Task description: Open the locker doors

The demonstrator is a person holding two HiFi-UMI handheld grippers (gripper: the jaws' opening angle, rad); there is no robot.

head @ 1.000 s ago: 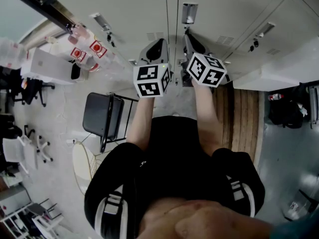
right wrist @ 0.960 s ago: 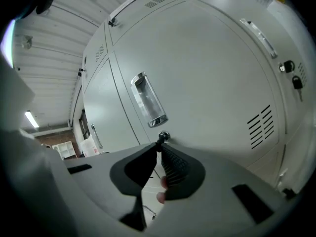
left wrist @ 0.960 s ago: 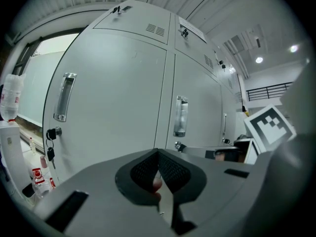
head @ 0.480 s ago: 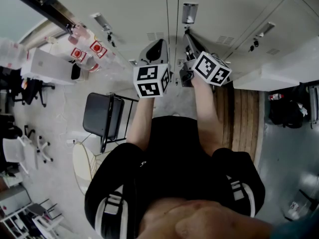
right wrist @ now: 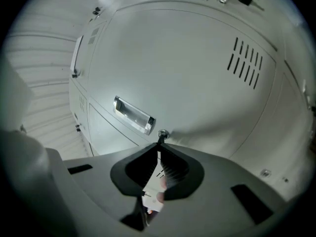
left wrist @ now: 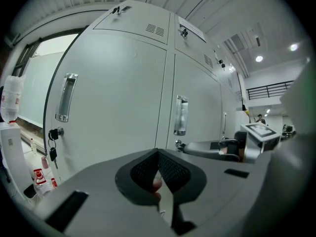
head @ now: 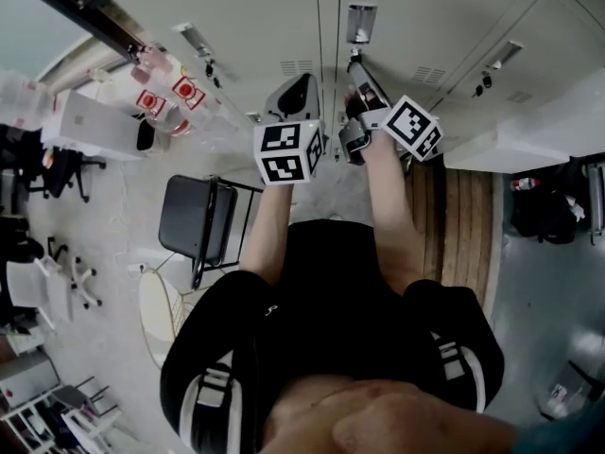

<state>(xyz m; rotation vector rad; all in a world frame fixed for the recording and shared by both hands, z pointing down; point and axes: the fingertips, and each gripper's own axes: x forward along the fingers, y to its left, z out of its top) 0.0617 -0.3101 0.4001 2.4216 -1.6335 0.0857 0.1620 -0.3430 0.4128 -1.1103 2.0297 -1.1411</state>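
Grey locker doors (head: 406, 17) stand shut in front of me. My right gripper (right wrist: 160, 143) is shut on a small key in the lock (right wrist: 162, 134) just under a door's chrome handle (right wrist: 133, 115). Its jaws have just been closing, with the key between the tips. In the head view the right gripper (head: 355, 64) reaches to that lock below the handle (head: 358, 24) and is rolled to one side. My left gripper (left wrist: 158, 153) is shut with nothing in it, held short of the neighbouring doors. Its tips (head: 302, 83) hover by the door seam.
The left door has a handle (left wrist: 65, 97) and a key bunch (left wrist: 52, 143) hanging from its lock. A black folding chair (head: 196, 218) stands at my left. Bottles crowd a white table (head: 95, 121). A wooden slatted platform (head: 463, 216) lies at my right.
The right gripper has rolled about its own axis at the lock, so its marker cube swung to the right. The left gripper has stayed where it was.
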